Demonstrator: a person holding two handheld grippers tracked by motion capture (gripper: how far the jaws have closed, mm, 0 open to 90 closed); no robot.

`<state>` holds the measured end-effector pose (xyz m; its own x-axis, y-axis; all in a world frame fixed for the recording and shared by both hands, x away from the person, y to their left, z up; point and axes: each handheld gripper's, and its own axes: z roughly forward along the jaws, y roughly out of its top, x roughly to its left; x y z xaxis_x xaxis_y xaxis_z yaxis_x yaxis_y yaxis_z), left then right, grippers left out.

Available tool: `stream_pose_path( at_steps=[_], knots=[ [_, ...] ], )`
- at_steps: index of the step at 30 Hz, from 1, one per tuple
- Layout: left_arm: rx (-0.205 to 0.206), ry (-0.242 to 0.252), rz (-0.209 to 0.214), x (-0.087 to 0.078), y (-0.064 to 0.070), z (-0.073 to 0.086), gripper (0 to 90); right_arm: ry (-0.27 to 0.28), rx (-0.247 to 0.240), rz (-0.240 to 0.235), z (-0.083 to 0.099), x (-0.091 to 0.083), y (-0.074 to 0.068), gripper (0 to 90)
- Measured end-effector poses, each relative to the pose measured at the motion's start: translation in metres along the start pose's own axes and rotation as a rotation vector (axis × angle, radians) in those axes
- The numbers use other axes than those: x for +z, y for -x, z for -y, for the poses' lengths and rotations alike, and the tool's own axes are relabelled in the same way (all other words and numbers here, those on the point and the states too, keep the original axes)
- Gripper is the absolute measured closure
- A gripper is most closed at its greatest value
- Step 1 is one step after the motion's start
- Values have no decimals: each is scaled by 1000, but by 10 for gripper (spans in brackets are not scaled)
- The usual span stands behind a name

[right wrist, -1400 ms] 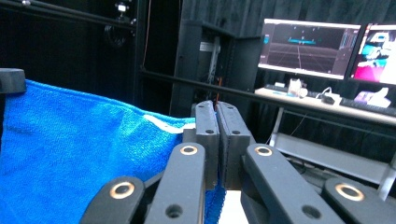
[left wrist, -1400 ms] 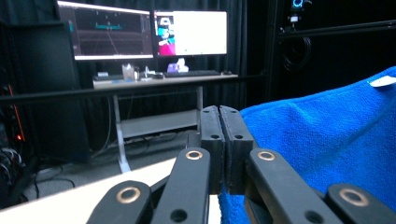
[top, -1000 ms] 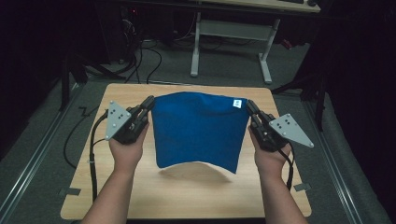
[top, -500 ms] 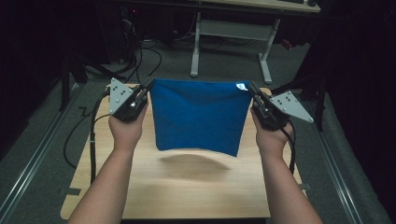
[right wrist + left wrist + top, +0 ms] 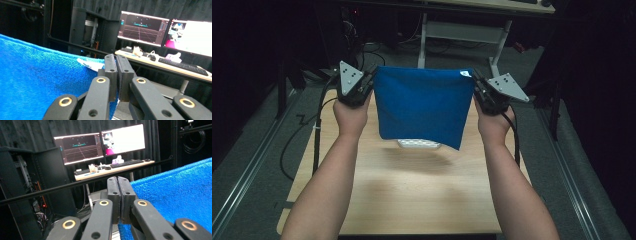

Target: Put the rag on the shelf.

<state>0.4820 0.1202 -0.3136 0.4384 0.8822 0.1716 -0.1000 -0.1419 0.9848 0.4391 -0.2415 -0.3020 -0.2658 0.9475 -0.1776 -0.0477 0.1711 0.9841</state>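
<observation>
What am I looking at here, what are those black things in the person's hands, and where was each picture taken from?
Those are hand-held grippers: tools with two black jaws that a person squeezes shut, standing in for a robot's claw. The high view looks down from above the person's side of a wooden table. There the left gripper and the right gripper each pinch one top corner of a blue towel, which hangs stretched between them above the table. A white tag sits near the towel's top corner by the right gripper. A pale, light-coloured object lies on the table under the towel; I cannot tell what it is.

The other two pictures come from cameras riding on each gripper. They look along the shut jaws, past the towel's edge, toward a desk with monitors and keyboards.
</observation>
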Motion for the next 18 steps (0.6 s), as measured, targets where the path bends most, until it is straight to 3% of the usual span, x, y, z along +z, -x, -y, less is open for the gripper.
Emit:
stream_pose_path(
  at_steps=[5, 9, 12, 15, 18],
  knots=[
    [7, -14, -4, 10, -5, 1, 891, -30, -1, 2, 2, 17, 4, 885],
    [10, -55, -2, 20, -9, 12, 891, -64, -23, 5, 10, 30, 6, 885],
    [2, -83, -3, 28, -11, 23, 891, -92, -40, 2, 19, 39, 5, 885],
    [-45, -112, 3, 34, -13, 40, 891, -118, -42, -5, 28, 47, 5, 885],
    [-51, -146, 1, 38, -10, 58, 891, -139, -49, -2, 39, 54, 2, 885]
  ],
)
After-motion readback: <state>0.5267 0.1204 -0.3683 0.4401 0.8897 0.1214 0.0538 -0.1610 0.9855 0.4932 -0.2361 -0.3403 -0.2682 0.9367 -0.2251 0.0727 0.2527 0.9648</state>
